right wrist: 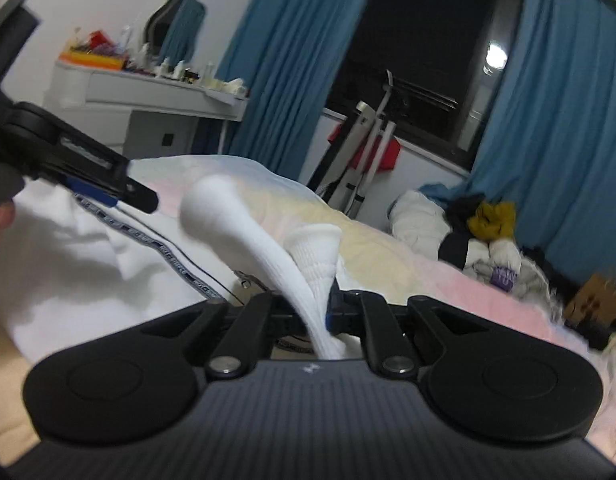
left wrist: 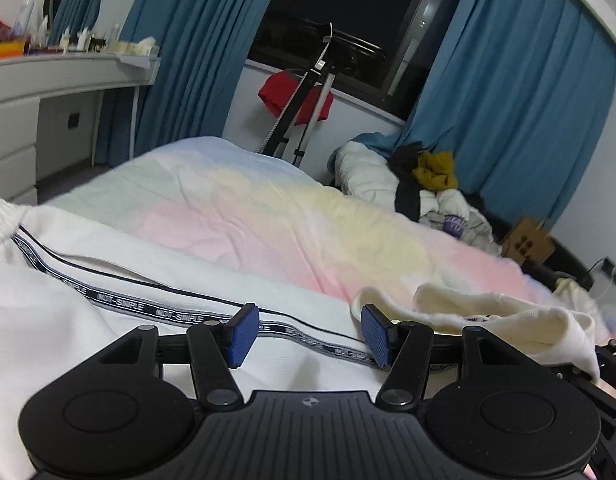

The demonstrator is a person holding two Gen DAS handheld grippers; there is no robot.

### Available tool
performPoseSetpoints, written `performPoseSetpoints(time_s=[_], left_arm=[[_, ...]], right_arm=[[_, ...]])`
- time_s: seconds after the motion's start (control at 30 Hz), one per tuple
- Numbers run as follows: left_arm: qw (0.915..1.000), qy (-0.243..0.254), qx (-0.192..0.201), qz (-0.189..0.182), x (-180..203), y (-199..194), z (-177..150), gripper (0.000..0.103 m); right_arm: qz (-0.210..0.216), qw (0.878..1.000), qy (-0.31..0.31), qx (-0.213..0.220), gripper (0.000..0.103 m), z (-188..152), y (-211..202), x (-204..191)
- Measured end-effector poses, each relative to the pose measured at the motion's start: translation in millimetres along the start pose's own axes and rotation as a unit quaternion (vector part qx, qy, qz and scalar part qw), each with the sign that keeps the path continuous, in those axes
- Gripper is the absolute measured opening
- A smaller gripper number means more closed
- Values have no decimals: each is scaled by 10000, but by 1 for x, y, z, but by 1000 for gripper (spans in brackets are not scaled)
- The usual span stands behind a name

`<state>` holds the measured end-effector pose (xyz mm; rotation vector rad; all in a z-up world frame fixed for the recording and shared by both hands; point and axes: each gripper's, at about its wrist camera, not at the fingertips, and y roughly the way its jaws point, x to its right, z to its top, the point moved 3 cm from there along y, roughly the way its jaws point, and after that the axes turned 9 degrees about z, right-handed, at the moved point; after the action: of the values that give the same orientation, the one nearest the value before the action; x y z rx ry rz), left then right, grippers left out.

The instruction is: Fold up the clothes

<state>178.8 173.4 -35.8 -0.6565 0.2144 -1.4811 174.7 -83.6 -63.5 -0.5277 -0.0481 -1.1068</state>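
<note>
White trousers (left wrist: 120, 280) with a black lettered side stripe (left wrist: 156, 308) lie on the bed. My left gripper (left wrist: 308, 334) is open just above them, blue pads (left wrist: 242, 334) either side of the stripe. It also shows in the right wrist view (right wrist: 104, 196) at the left, over the trousers (right wrist: 88, 252). My right gripper (right wrist: 319, 316) is shut on the trousers' ribbed white cuff (right wrist: 308, 256), which rises in a fold above the jaws. That lifted leg end shows cream-coloured at the right of the left wrist view (left wrist: 487, 312).
The bed has a pastel pink, yellow and blue cover (left wrist: 268, 208). A pile of clothes (left wrist: 427, 184) lies at its far right corner. Beyond are a white dresser (left wrist: 48, 92) with bottles, blue curtains (left wrist: 507, 100), a dark window and a stand with a red cloth (left wrist: 296, 96).
</note>
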Motion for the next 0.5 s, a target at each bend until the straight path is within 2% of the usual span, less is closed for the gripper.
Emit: performPoseSetpoints(time_s=[0.07, 0.23, 0.33, 0.43, 0.5], left_arm=[[9999, -1, -95, -133, 1, 0, -3, 60], [9993, 302, -89, -181, 9, -4, -8, 60], [9989, 377, -53, -262, 12, -8, -9, 61], [9990, 338, -13, -286, 11, -9, -8, 61], [9993, 278, -7, -264, 10, -9, -7, 61]], right_arm=[[184, 9996, -104, -199, 10, -5, 4, -14], [659, 9886, -640, -1195, 10, -50, 31, -60], [440, 9887, -937, -1085, 10, -40, 27, -65], [384, 9961, -355, -704, 10, -9, 13, -50], [553, 9954, 82, -773, 10, -9, 15, -45]])
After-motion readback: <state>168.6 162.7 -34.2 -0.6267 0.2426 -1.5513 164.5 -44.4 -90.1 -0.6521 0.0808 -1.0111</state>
